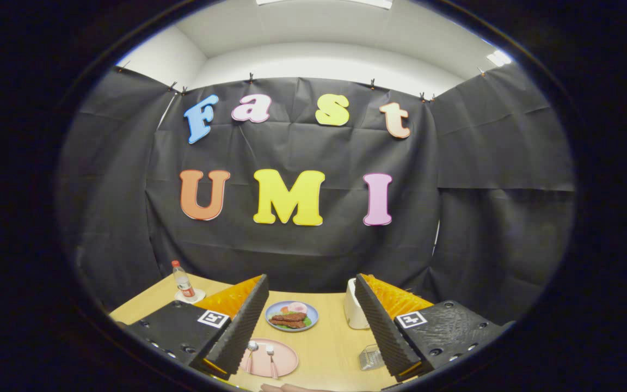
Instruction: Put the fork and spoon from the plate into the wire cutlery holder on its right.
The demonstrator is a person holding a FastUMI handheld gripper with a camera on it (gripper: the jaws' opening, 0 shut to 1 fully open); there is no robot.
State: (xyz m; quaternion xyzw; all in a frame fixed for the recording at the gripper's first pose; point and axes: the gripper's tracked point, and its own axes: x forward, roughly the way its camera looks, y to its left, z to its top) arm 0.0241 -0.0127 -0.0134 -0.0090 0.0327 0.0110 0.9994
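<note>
Fingers point(308, 326) spread apart, gripping nothing. Pink plate point(286, 362) between them, holding spoon point(251, 353) and fork point(271, 359). Wire cutlery holder point(370, 357) right of plate.

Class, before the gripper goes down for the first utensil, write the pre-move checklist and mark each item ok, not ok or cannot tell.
1. Gripper fingers open, holding nothing: ok.
2. Spoon and fork lie side by side on the pink plate: ok.
3. Wire cutlery holder sits right of the plate: ok.
4. Holder free inside: cannot tell, partly hidden by the right finger.
5. Food plate sits beyond the pink plate, out of the path: ok.
</note>
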